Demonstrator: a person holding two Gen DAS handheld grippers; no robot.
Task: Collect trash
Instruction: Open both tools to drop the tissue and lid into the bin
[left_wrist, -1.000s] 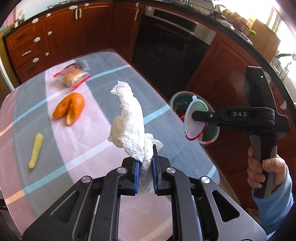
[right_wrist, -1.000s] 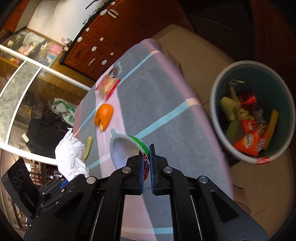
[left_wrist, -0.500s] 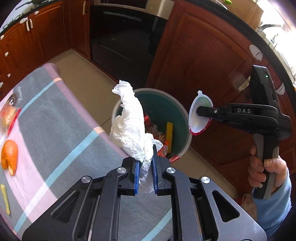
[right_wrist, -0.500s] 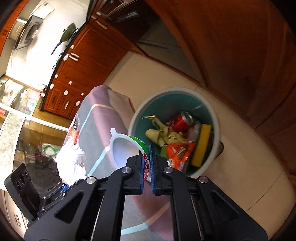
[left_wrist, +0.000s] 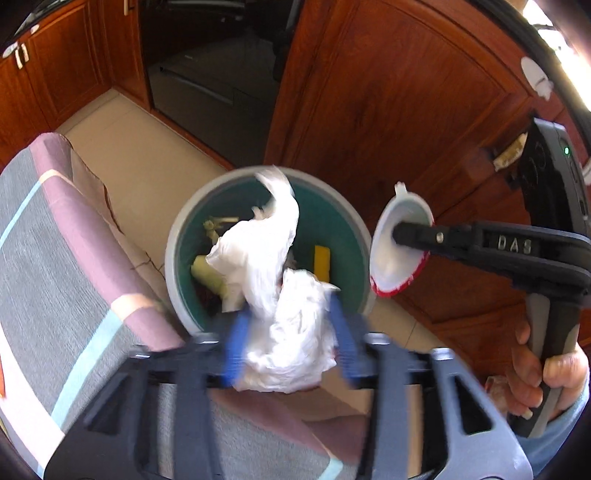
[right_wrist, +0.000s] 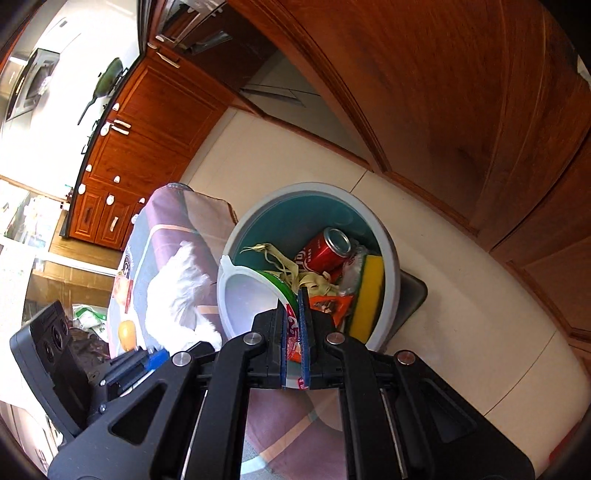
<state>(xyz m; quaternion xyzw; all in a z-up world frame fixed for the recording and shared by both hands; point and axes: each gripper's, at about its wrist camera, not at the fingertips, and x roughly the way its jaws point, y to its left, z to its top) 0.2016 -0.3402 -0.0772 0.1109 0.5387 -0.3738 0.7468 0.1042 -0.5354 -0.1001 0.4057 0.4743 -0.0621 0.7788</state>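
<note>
A crumpled white tissue (left_wrist: 280, 288) hangs loosely between the blue pads (left_wrist: 236, 347) of my left gripper (left_wrist: 290, 339), whose jaws are opening right above the round teal bin (left_wrist: 177, 266). In the right wrist view the tissue (right_wrist: 173, 295) shows at the left, beside the bin (right_wrist: 391, 266). My right gripper (right_wrist: 293, 317) is shut on the rim of a white plastic bowl (right_wrist: 243, 299) with a green and red label, held tilted over the bin's near edge. From the left wrist view, that bowl (left_wrist: 391, 258) sits just right of the bin.
The bin holds a red can (right_wrist: 325, 251), a yellow sponge (right_wrist: 369, 295), a peel and wrappers. A striped tablecloth (left_wrist: 74, 277) lies left of the bin, with an orange food item (right_wrist: 127, 332) on it. Wooden cabinets (left_wrist: 369, 110) stand close behind. A person's hand (left_wrist: 535, 376) grips the right handle.
Both grippers swung from over the table to above the bin. The left jaws spread apart and the tissue slumped loose between them. The right stayed shut on the bowl.
</note>
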